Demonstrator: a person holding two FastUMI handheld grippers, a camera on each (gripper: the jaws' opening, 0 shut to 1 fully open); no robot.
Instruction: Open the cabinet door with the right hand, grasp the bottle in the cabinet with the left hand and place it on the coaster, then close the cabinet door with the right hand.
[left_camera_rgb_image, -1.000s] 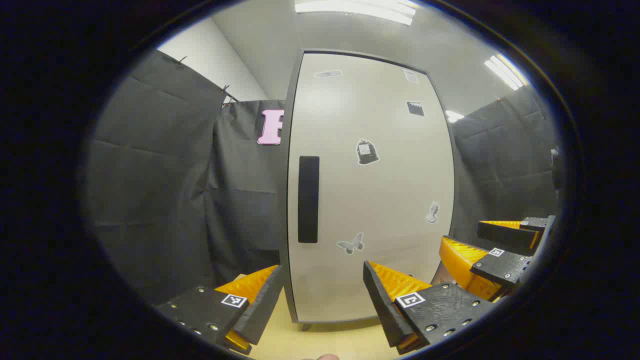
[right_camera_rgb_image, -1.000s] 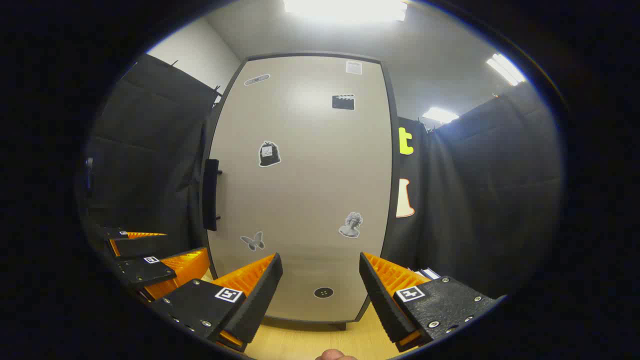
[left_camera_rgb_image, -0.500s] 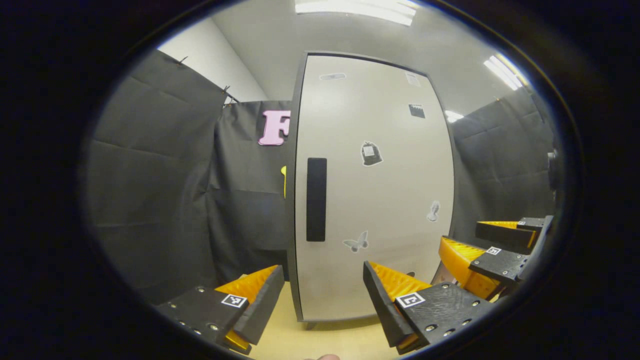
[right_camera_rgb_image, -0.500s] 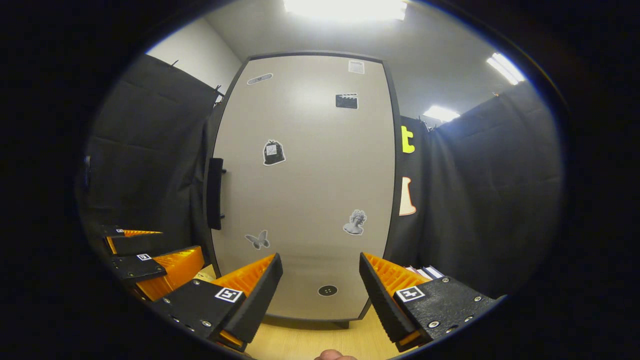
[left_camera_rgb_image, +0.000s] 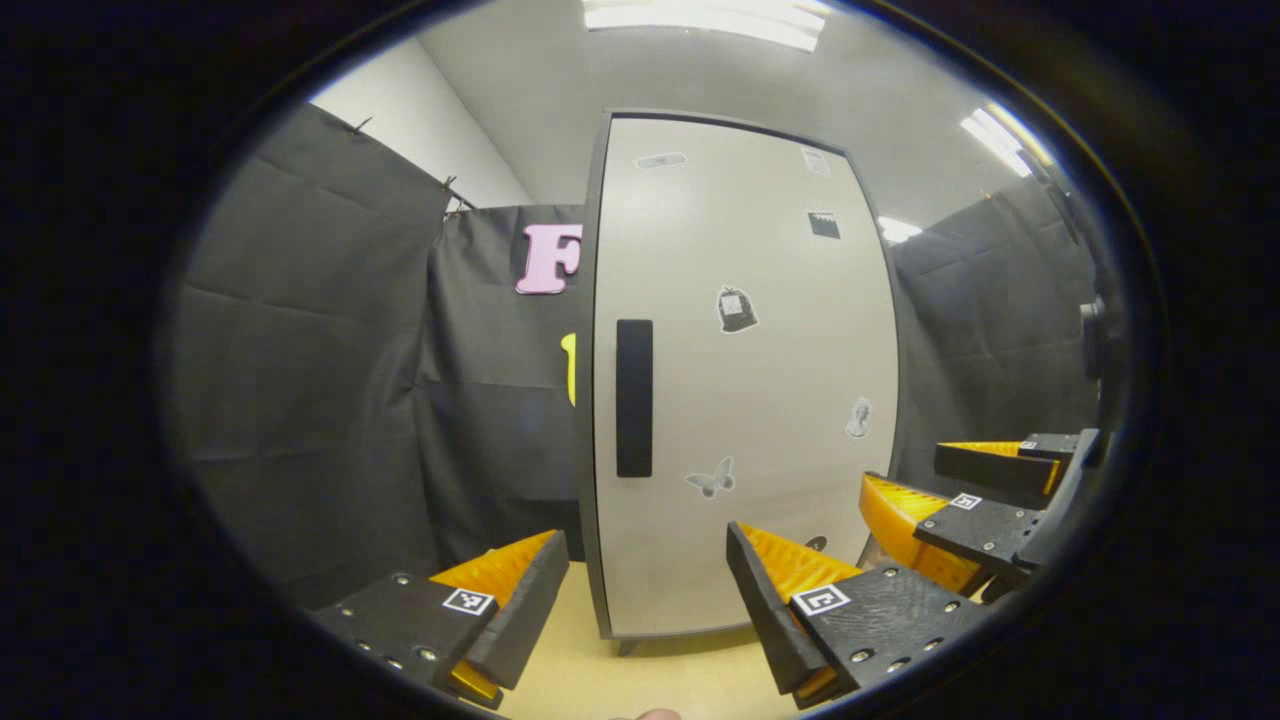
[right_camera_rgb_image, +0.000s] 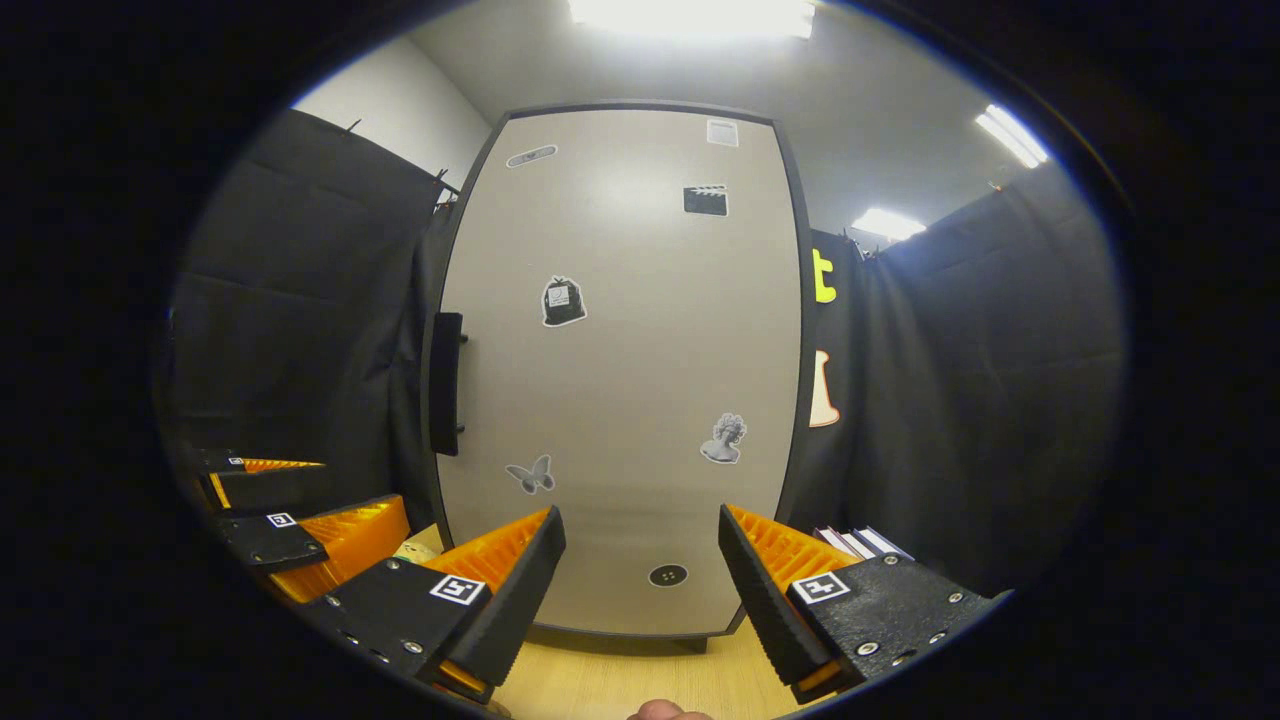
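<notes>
A closed pale cabinet door (right_camera_rgb_image: 620, 380) with a dark vertical handle (right_camera_rgb_image: 446, 384) at its left edge is seen straight ahead on a wooden table (right_camera_rgb_image: 600, 685). The right gripper (right_camera_rgb_image: 640, 560) and left gripper (left_camera_rgb_image: 645, 570) are held before it, jaws wide, empty.

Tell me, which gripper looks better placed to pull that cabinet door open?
By the views alone, the left gripper: the door handle is almost straight ahead of it, but off to the side for the right gripper. Both are open, short of the cabinet door.
</notes>
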